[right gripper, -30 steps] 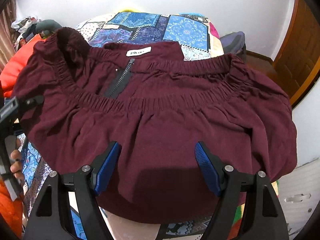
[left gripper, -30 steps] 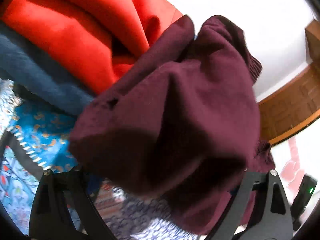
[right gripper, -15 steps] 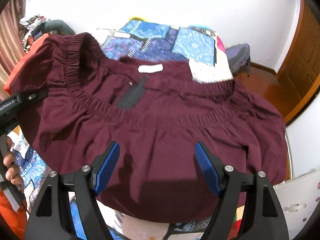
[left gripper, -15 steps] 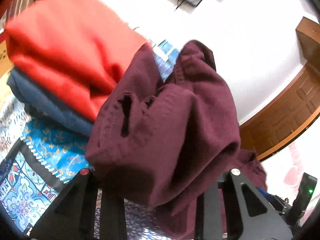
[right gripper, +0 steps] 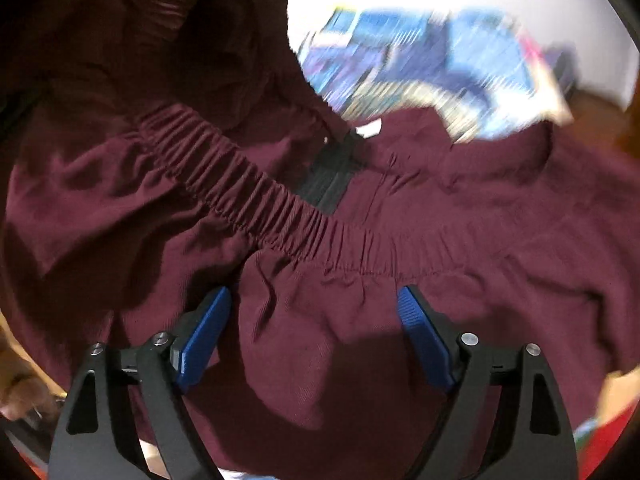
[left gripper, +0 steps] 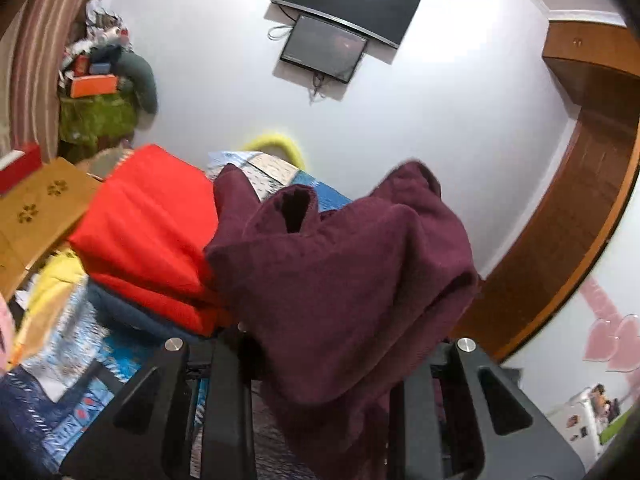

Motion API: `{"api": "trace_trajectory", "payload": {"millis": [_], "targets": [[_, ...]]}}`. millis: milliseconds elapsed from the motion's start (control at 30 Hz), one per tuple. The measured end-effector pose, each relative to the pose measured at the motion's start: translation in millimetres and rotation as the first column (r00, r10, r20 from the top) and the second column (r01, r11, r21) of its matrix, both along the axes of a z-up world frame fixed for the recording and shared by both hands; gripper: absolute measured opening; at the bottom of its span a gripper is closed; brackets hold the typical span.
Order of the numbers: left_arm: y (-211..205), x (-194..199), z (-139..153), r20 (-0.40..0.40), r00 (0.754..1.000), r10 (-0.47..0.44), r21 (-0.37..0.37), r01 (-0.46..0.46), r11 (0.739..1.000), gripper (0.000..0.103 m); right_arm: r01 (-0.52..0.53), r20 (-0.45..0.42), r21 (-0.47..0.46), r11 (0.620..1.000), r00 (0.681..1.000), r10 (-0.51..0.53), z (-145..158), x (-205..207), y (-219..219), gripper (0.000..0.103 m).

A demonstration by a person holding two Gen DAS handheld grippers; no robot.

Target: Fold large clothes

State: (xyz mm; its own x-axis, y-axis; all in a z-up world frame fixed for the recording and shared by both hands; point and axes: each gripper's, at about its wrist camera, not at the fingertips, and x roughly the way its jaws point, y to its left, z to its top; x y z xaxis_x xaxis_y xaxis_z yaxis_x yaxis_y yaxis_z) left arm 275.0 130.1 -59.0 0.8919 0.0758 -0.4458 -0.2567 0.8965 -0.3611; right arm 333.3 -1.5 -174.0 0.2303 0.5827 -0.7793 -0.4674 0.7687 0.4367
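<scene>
One maroon garment (left gripper: 348,280) was in play, and two grippers worked on it. The left gripper (left gripper: 320,360) had its two black fingers drawn in on a thick bunch of the maroon cloth, the fabric heaped up between them and spilling down over the front — its jaws had closed in on that bunch only a moment before, and the grip lifted the cloth above the bed. The right gripper (right gripper: 312,320) stood with its two blue pads (right gripper: 204,340) wide apart, having just spread a little further; the garment lay under and between them, but the pads did not press on it. From that side one gathered elastic waistband (right gripper: 256,200), one dark zip panel (right gripper: 332,176) and one small white label (right gripper: 370,128) showed on the cloth.

Behind the garment lay a patterned blue bedspread (right gripper: 420,52), blurred in the right view. To the left of the lifted bunch sat a stack of two folded pieces — one red (left gripper: 148,232) over one dark blue (left gripper: 132,312). On the white wall hung two dark screens (left gripper: 340,20), one partly over the other, and a wooden door frame (left gripper: 560,220) curved down the right side. The bunched cloth hid most of the bed from the left camera.
</scene>
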Motion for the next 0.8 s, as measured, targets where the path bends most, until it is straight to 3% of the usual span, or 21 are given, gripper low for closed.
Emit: {"api": "trace_trajectory", "payload": {"millis": [100,200,333,500,667,800], "targets": [[14,3,-5,-0.041,0.999,0.016,0.02,-0.015,1.0,0.025,-0.051,-0.157,0.05,0.997,0.986,0.058,-24,13,15,0.083],[11,15,-12,-0.08,0.997,0.018,0.05,-0.014,0.999,0.025,-0.06,-0.179,0.031,0.998,0.982,0.064,-31,16,18,0.083],[-3,27,-9,-0.085,0.996,0.003,0.092,0.005,0.996,0.025,-0.065,-0.085,-0.023,0.998,0.994,0.063,-16,7,6,0.083],[-41,53,-1,-0.085,0.993,-0.077,0.124,0.087,0.988,0.025,0.044,0.087,-0.08,0.996,0.996,-0.037,15,-1,-50,0.083],[-101,82,-6,-0.113,0.976,-0.188,0.138,0.203,0.969,0.025,0.215,0.151,-0.069,0.974,0.967,-0.203,32,-2,-124,0.083],[-154,96,-30,-0.195,0.936,-0.294,0.165,0.327,0.931,0.025,0.334,0.199,-0.102,0.937,0.93,-0.31,37,-2,-167,0.083]]}}
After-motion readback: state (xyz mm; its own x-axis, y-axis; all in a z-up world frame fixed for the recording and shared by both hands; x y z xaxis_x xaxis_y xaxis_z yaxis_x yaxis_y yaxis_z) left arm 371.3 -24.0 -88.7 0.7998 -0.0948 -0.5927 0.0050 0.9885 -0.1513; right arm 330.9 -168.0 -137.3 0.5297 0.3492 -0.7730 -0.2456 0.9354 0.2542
